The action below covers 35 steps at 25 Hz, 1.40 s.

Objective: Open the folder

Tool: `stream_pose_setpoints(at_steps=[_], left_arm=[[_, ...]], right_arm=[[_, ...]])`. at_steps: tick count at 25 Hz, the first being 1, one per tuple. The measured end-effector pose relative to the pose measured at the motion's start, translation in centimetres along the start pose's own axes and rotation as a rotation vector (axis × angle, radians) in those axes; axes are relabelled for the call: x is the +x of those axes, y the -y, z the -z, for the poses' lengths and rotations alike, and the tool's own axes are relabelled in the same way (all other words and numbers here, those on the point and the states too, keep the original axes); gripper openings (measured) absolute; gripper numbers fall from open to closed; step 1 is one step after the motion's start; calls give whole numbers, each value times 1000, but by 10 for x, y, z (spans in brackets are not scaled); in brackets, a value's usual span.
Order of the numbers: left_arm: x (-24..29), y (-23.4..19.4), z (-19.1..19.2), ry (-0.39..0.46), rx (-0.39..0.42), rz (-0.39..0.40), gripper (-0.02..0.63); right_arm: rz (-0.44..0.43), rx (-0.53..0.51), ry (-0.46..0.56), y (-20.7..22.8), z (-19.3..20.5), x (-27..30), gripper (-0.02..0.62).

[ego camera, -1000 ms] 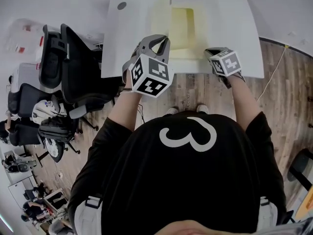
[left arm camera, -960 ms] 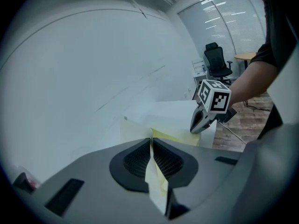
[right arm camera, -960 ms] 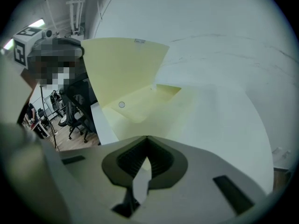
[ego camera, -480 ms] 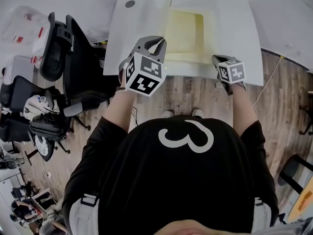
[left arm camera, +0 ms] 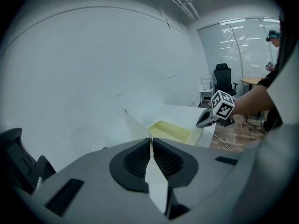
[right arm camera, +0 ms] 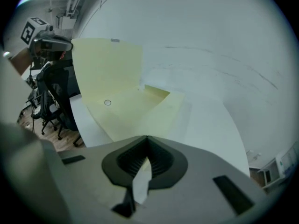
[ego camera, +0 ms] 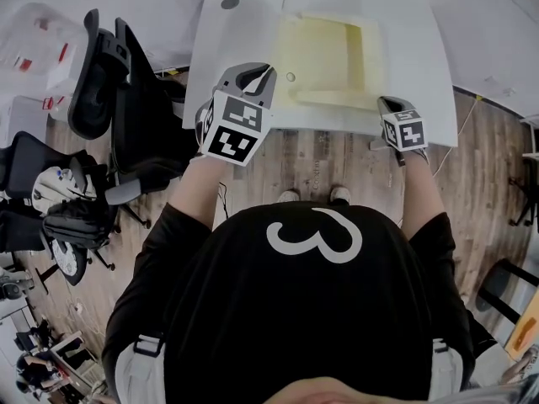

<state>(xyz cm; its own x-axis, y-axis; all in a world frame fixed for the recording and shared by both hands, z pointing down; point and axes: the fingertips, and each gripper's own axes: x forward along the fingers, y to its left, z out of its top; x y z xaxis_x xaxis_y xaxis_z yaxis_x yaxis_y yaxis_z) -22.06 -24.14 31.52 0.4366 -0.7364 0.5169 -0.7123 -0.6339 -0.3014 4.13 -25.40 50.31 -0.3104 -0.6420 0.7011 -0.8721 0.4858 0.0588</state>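
Observation:
A pale yellow folder (ego camera: 328,57) lies on the white table (ego camera: 227,49), partly spread apart. My left gripper (ego camera: 268,72) is shut on the folder's cover (left arm camera: 140,127), a thin sheet pinched between the pads (left arm camera: 152,141) and held up on edge. In the right gripper view that cover (right arm camera: 107,64) stands raised at the left, with the left gripper (right arm camera: 56,45) at its top corner. My right gripper (ego camera: 387,103) is shut on the folder's near right edge; a strip of sheet shows between its pads (right arm camera: 146,141). The left gripper view catches the right gripper (left arm camera: 205,120) at the folder's far corner.
Black office chairs (ego camera: 126,99) crowd the floor left of the table. A round grommet (ego camera: 230,2) sits in the table's far left corner. Wood floor (ego camera: 320,162) runs along the table's near edge. A white wall (left arm camera: 93,69) backs the table.
My left gripper has swung to the left with the cover, and the folder shows more of its yellow inside. The right gripper has kept its place at the near right edge.

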Motion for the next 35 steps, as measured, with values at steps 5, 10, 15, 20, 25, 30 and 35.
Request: stream_pose_setpoints(at_steps=[5, 10, 15, 20, 25, 30, 35], left_arm=[[-10, -22, 19, 32, -24, 31, 24], [-16, -35, 38, 55, -48, 54, 25], [-18, -47, 53, 69, -111, 79, 25], [-17, -55, 67, 90, -183, 100, 25], [-16, -68, 81, 112, -277, 121, 24], [-15, -81, 98, 123, -366, 132, 23], [-13, -95, 121, 125, -466, 116, 23]], right_arm=[[62, 11, 2, 1, -1, 1, 23], [117, 55, 4, 0, 0, 0, 23], [157, 64, 0, -2, 0, 0, 23], [208, 10, -17, -4, 2, 2, 23], [227, 29, -19, -5, 0, 3, 23], [252, 66, 6, -4, 2, -1, 23], [275, 79, 11, -3, 3, -4, 23]])
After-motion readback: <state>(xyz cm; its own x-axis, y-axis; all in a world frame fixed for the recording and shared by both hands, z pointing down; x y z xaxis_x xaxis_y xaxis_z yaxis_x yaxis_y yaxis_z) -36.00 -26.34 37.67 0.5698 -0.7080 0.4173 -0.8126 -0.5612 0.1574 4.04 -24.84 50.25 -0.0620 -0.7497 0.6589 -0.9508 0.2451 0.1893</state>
